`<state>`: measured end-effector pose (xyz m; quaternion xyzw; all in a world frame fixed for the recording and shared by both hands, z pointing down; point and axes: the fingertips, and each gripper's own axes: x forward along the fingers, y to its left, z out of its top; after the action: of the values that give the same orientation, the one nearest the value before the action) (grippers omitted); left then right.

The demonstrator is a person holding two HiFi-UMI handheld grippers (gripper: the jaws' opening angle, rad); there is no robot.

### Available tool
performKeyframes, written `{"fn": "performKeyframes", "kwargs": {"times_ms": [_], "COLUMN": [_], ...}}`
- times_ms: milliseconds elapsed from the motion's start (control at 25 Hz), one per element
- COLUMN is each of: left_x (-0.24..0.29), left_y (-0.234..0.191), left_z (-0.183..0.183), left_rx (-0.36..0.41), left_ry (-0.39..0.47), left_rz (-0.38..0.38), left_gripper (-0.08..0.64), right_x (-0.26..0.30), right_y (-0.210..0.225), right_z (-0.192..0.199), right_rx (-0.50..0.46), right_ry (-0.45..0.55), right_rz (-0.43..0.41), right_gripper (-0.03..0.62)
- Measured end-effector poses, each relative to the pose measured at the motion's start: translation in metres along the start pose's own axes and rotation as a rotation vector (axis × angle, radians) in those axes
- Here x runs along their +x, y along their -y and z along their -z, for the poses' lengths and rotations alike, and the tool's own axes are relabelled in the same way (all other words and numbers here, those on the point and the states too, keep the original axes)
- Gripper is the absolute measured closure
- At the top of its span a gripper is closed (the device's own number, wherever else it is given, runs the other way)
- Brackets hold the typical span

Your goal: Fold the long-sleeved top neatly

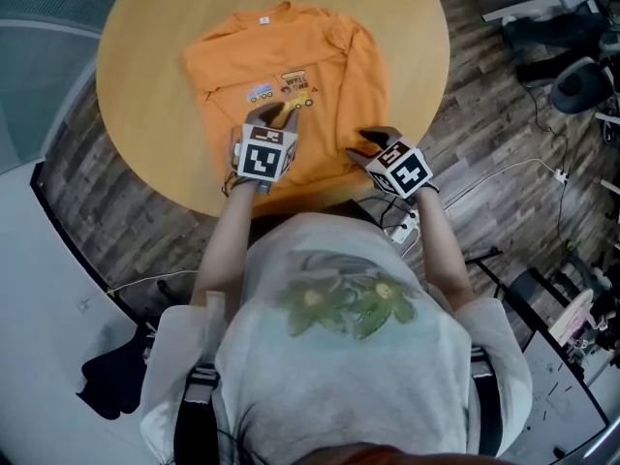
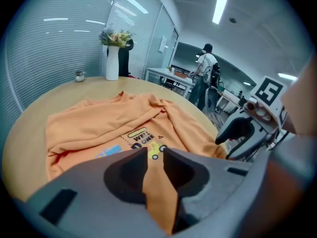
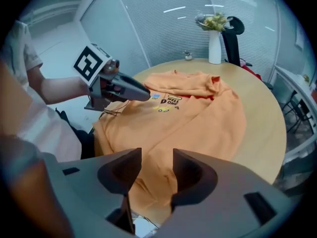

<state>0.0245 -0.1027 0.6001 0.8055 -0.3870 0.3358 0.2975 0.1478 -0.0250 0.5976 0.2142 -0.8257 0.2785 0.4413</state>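
1. Head view gives the layout. The orange top (image 1: 291,95) lies on a round wooden surface (image 1: 145,46), collar at the far side and hem at the near edge, right by the person. The sleeves are drawn in over the body, and one runs down the right side to the hem.
2. Both tools are at the near end. The left tool (image 1: 274,116) hangs over the lower middle of the top, just below the chest print (image 1: 286,87). The right tool (image 1: 363,146) is at the near right corner of the hem. From above, the marker cubes cover most of the jaws, so this view doesn't really show the gaps.
3. The left gripper view sorts that out: its jaws stand a narrow gap apart. Orange cloth shows through the gap from below, and the pads don't look to be pinching it. The print sits just past the tips.
4. Right gripper view: jaws wide apart, pointing down at the hem where the sleeve ends, pads clear of the cloth.
5. Only the gripper views catch the white vase (image 2: 113,58) of flowers at the far edge of the surface. The head view crops it out.
6. Only the left gripper view shows a person (image 2: 204,73) standing by desks in the background.
7. Only the head view shows the wood floor (image 1: 484,85) and a cable (image 1: 504,172) trailing across it.
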Motion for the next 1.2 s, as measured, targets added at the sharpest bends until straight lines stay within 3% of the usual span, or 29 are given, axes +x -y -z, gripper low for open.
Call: {"fn": "performKeyframes", "kwargs": {"times_ms": [240,400,520,640,960,1080,1200], "left_x": [-0.002,-0.008,-0.011,-0.014,-0.016,-0.016,-0.016], "left_y": [0.034,0.056,0.066,0.069,0.081,0.082,0.079], "left_z": [0.007,0.010,0.012,0.010,-0.003,-0.009,-0.013], "left_rx": [0.066,0.105,0.132,0.145,0.181,0.189,0.188], "left_ry": [-0.008,-0.011,-0.012,-0.004,0.013,0.023,0.025], "left_rz": [0.056,0.086,0.100,0.102,0.115,0.112,0.101], "left_gripper": [0.479,0.479,0.479,0.479,0.479,0.479,0.479], "right_x": [0.015,0.026,0.024,0.008,-0.092,-0.145,-0.194], "right_y": [-0.027,-0.025,-0.018,-0.009,0.084,0.118,0.149], "right_z": [0.037,0.053,0.050,0.034,-0.033,-0.059,-0.083], "right_rx": [-0.178,-0.260,-0.206,-0.035,0.449,0.563,0.614], "right_ry": [-0.150,-0.204,-0.172,-0.061,0.431,0.641,0.801], "right_rz": [0.049,0.139,0.198,0.199,0.303,0.326,0.362], "right_gripper": [0.400,0.405,0.539,0.552,0.554,0.554,0.554]}}
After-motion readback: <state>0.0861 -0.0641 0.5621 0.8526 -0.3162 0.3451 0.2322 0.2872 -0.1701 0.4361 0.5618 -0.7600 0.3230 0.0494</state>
